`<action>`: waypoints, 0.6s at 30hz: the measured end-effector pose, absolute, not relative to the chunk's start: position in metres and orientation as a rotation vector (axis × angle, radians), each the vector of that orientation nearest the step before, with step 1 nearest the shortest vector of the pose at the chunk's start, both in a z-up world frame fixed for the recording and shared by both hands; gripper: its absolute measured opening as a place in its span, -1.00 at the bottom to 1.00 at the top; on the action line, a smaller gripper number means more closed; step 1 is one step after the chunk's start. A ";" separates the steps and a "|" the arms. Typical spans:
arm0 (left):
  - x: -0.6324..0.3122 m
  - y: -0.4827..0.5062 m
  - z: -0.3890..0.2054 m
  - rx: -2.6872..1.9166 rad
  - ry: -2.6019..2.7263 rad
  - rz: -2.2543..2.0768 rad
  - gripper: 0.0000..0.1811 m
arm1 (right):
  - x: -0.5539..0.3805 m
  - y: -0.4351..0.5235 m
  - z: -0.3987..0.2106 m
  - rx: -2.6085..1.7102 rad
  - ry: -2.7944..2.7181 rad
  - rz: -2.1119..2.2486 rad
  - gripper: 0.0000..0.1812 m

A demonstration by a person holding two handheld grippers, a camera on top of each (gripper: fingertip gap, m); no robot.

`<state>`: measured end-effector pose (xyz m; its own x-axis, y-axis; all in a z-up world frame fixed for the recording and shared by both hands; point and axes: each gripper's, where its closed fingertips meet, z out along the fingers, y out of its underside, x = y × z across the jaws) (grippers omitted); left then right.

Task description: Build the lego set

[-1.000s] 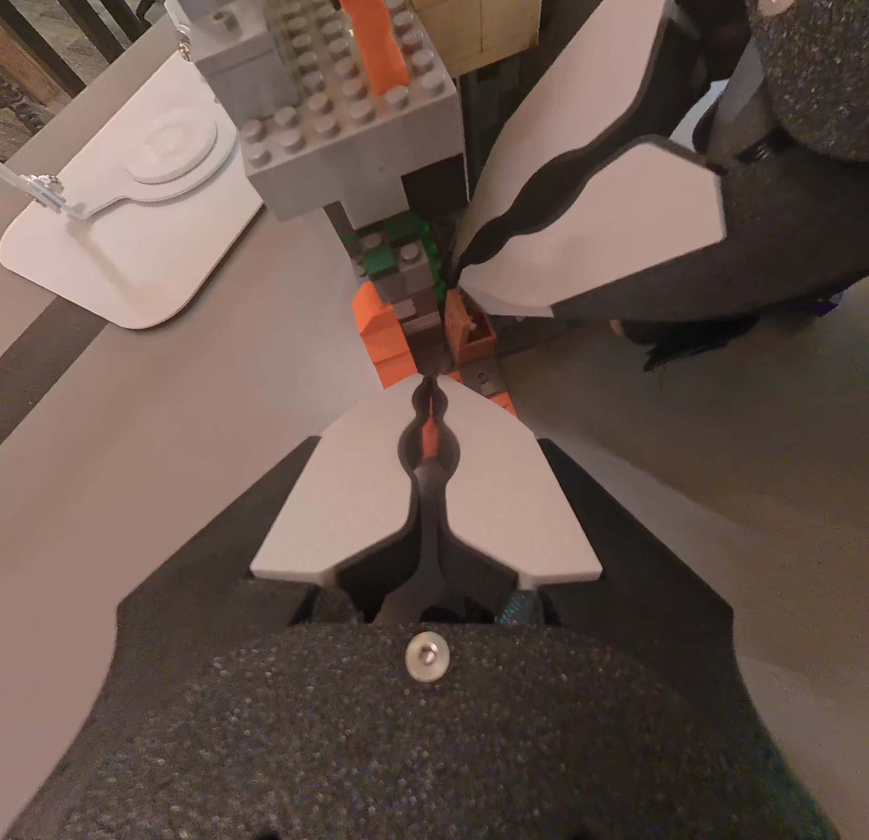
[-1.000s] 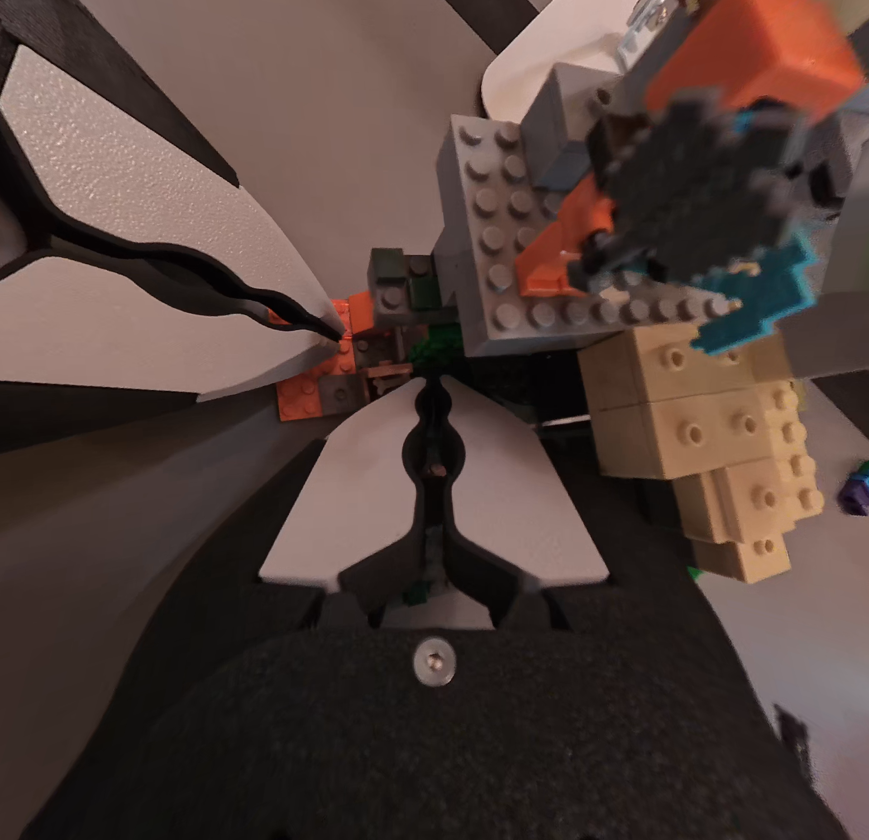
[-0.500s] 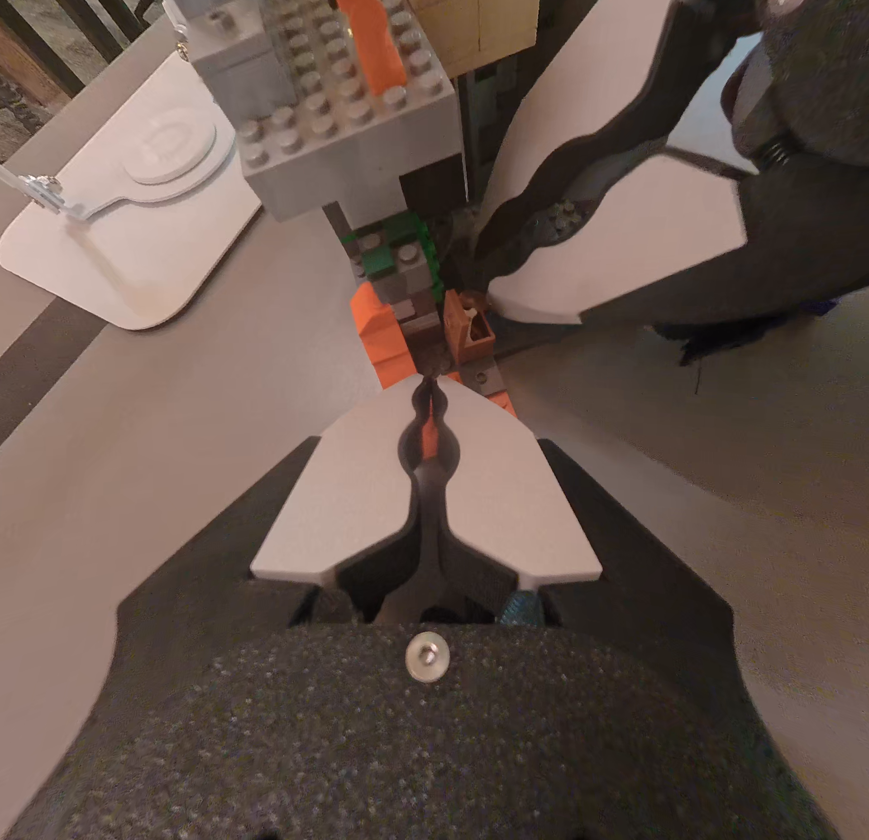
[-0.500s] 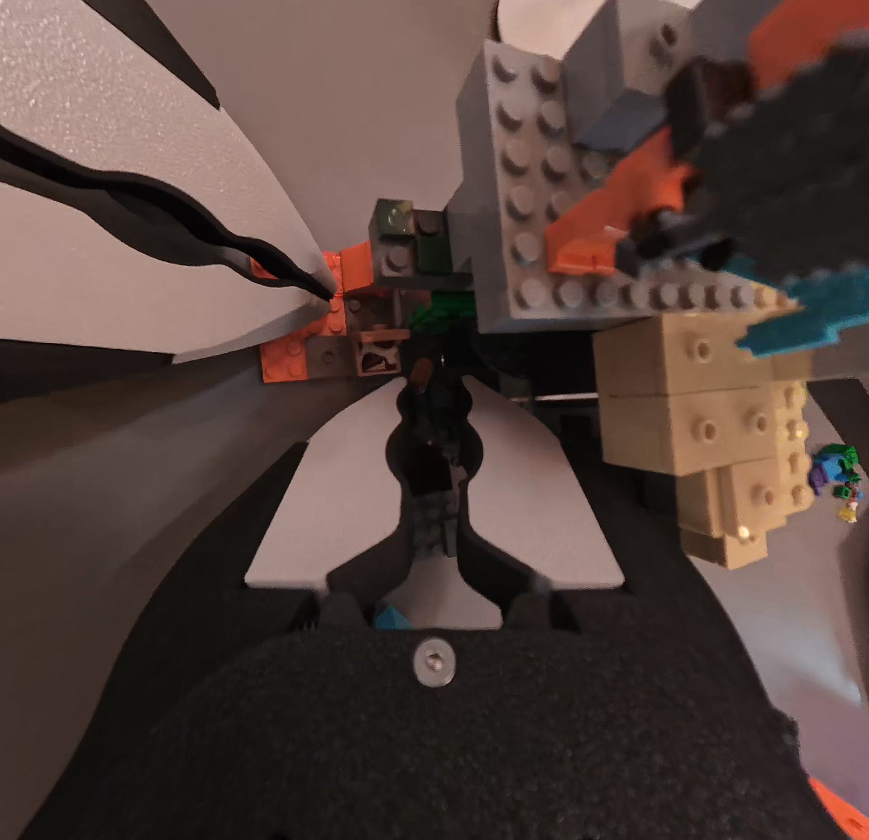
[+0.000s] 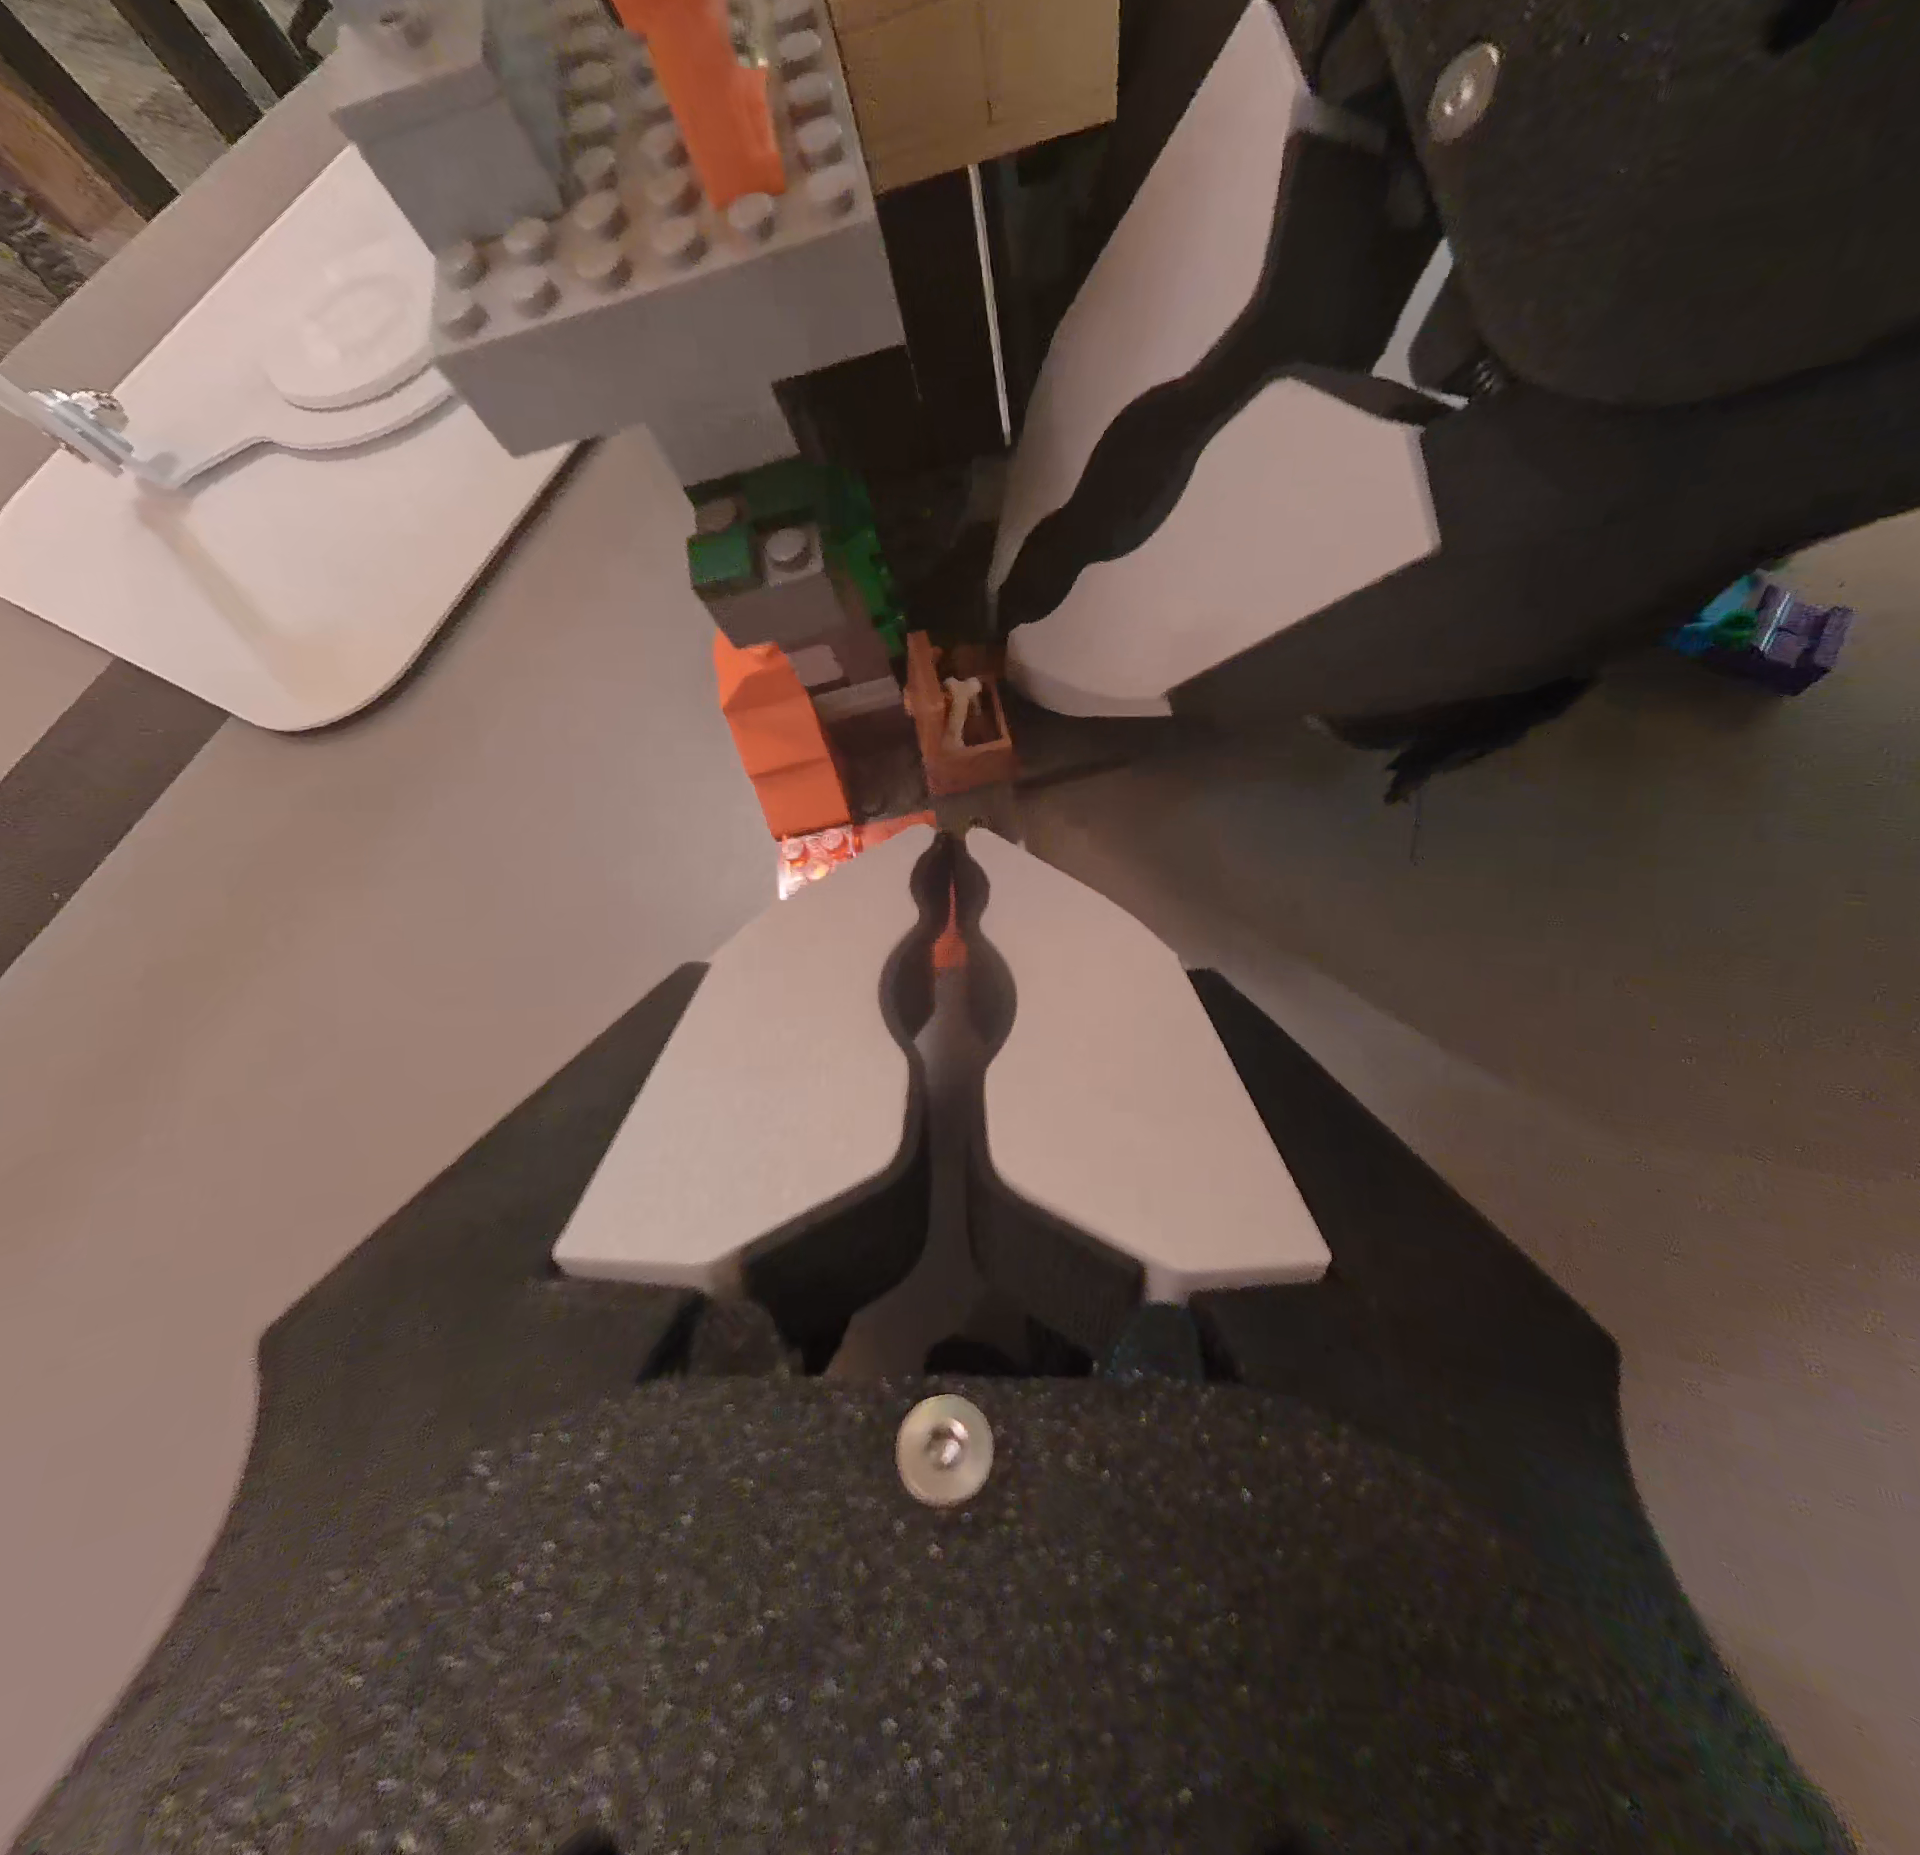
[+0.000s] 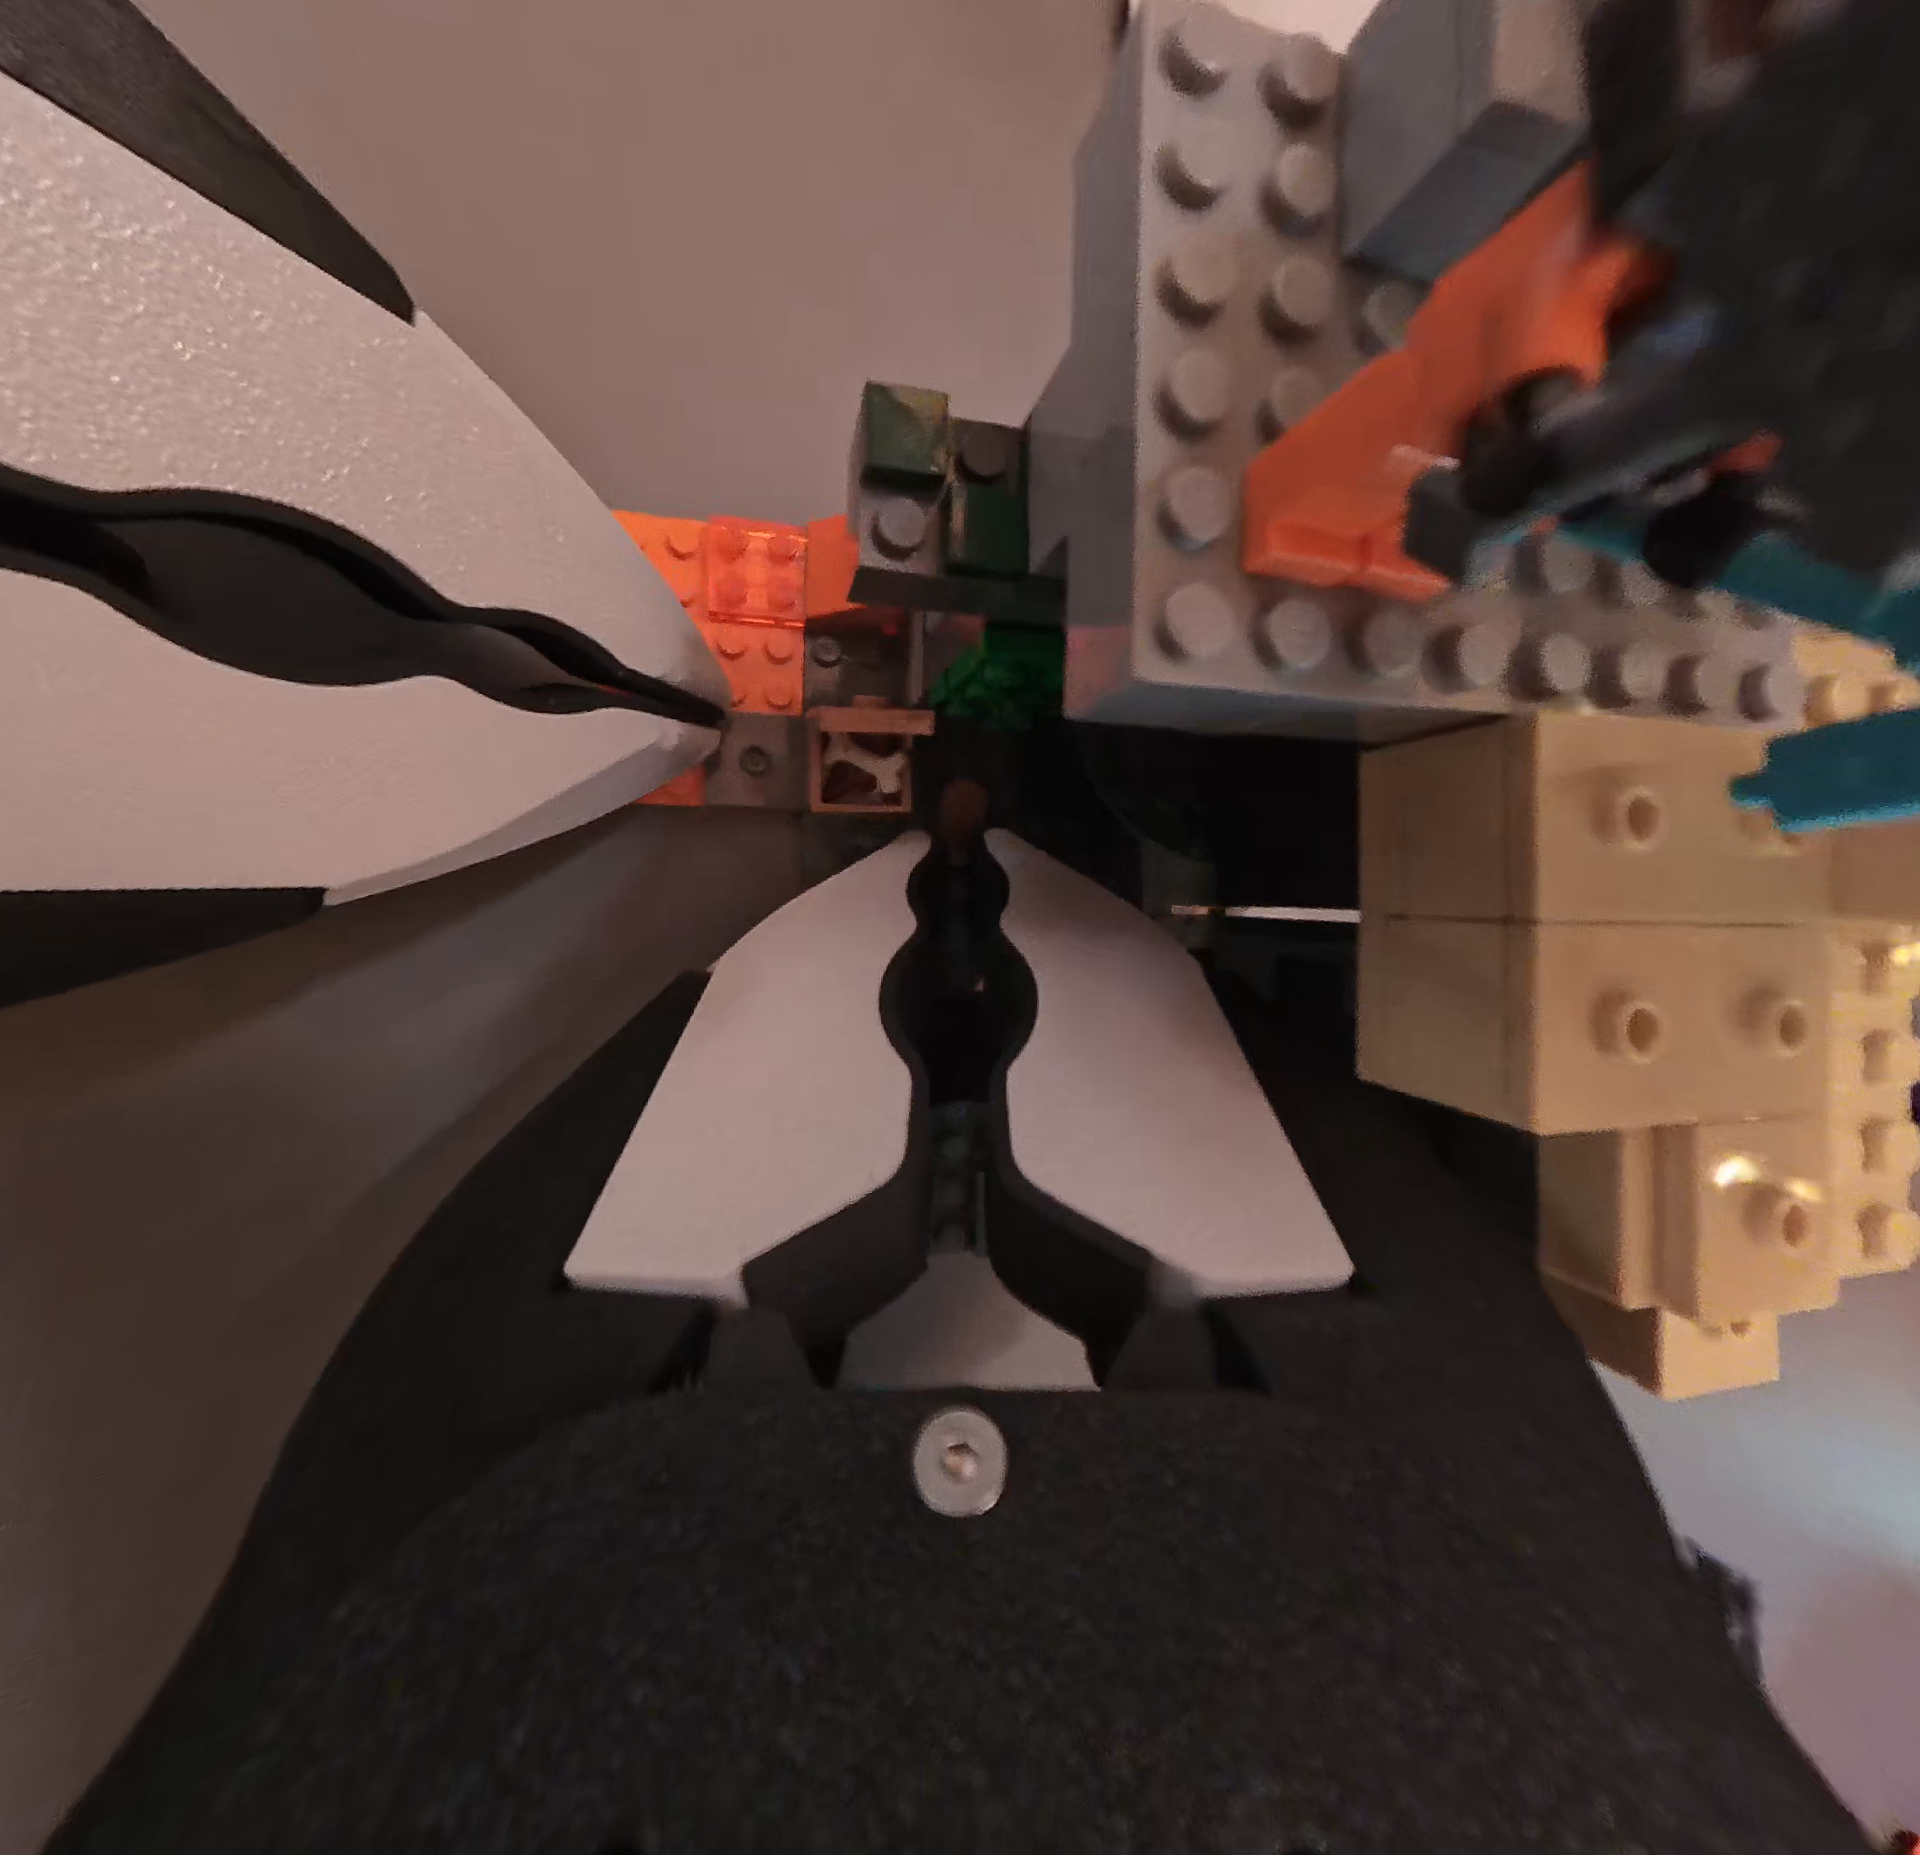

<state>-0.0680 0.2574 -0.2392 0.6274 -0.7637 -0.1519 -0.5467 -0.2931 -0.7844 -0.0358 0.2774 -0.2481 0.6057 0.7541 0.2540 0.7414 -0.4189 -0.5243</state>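
the left tongs lie low over the grey surface, tips closed on the orange plate at the foot of the lego model, which stands toward the far side of the surface. the right tongs reach in from the right, closed narrow on a small dark piece with a brown top, hard to make out, just beside the brown crate with a bone. the model top is blurred and cut off. a white flat stand lies at the far left edge.
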 end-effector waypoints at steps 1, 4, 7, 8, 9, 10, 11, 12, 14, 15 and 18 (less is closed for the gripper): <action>-0.068 0.258 -0.239 -1.984 1.030 -0.317 -1.00 | -0.036 0.277 -0.248 -2.231 -1.172 0.046 -0.99; -0.068 0.258 -0.239 -1.988 1.025 -0.322 -1.00 | -0.033 0.276 -0.247 -2.225 -1.143 0.066 -1.00; -0.069 0.258 -0.240 -1.989 1.027 -0.319 -1.00 | -0.031 0.274 -0.241 -2.215 -1.109 0.112 -1.00; -0.068 0.258 -0.240 -1.990 1.030 -0.315 -1.00 | -0.031 0.275 -0.237 -2.200 -1.091 0.114 -1.00; -0.068 0.258 -0.241 -1.990 1.032 -0.313 -1.00 | -0.031 0.276 -0.233 -2.185 -1.077 0.110 -1.00; -0.068 0.259 -0.241 -1.991 1.034 -0.311 -1.00 | -0.031 0.277 -0.231 -2.181 -1.071 0.099 -1.00; -0.068 0.259 -0.241 -1.992 1.035 -0.310 -1.00 | -0.031 0.277 -0.232 -2.187 -1.073 0.085 -1.00; -0.068 0.258 -0.241 -1.992 1.035 -0.310 -1.00 | -0.032 0.277 -0.233 -2.194 -1.078 0.077 -0.99; -0.068 0.258 -0.241 -1.989 1.033 -0.312 -1.00 | -0.033 0.279 -0.238 -2.201 -1.075 0.060 -0.77; -0.068 0.258 -0.240 -1.987 1.032 -0.314 -1.00 | -0.034 0.280 -0.239 -2.197 -1.074 0.052 -0.74; -0.069 0.258 -0.240 -1.989 1.031 -0.317 -1.00 | -0.034 0.283 -0.242 -2.182 -1.067 0.017 -0.74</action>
<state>-0.0685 0.2581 -0.2403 0.6276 -0.7640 -0.1496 -0.5485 -0.2976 -0.7814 -0.0338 0.2831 -0.2422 0.6609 0.6977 0.2763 0.6887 -0.4178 -0.5925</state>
